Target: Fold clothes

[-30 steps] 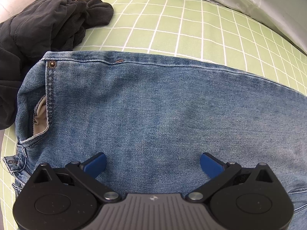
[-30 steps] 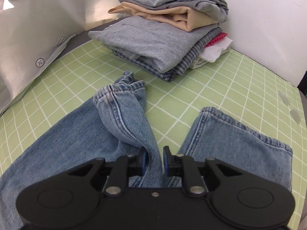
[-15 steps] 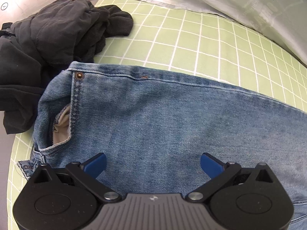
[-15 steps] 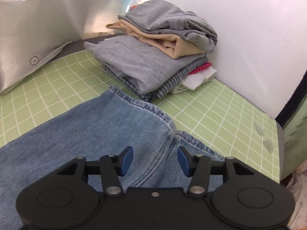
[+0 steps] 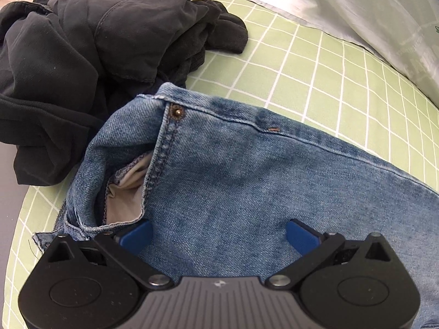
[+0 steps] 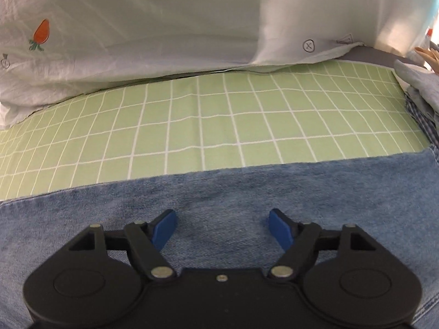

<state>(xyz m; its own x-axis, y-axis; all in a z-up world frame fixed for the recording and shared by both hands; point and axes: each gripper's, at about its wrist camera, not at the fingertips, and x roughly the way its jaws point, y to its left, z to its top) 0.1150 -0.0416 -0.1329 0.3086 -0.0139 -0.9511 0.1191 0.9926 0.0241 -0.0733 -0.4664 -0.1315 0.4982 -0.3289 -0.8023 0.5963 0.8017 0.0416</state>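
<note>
Both wrist views hover close over the jeans [image 5: 247,186] (shared).

- A home-style laundry folding spot, staged on a table.
- A green cloth with a white grid [image 6: 219,120] covers the table.
- A white sheet printed with a carrot [image 6: 164,27] hangs behind as a backdrop.
- Jeans [image 5: 260,181], a heap of dark clothes [image 5: 82,41] and stacked folded garments [image 6: 422,93] lie about.

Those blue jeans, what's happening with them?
A person with a gripper in each hand is folding the jeans on a green checked mat. Both the left gripper and the right gripper are open over the denim, gripping nothing. A heap of dark clothes lies beside the waistband.
</note>
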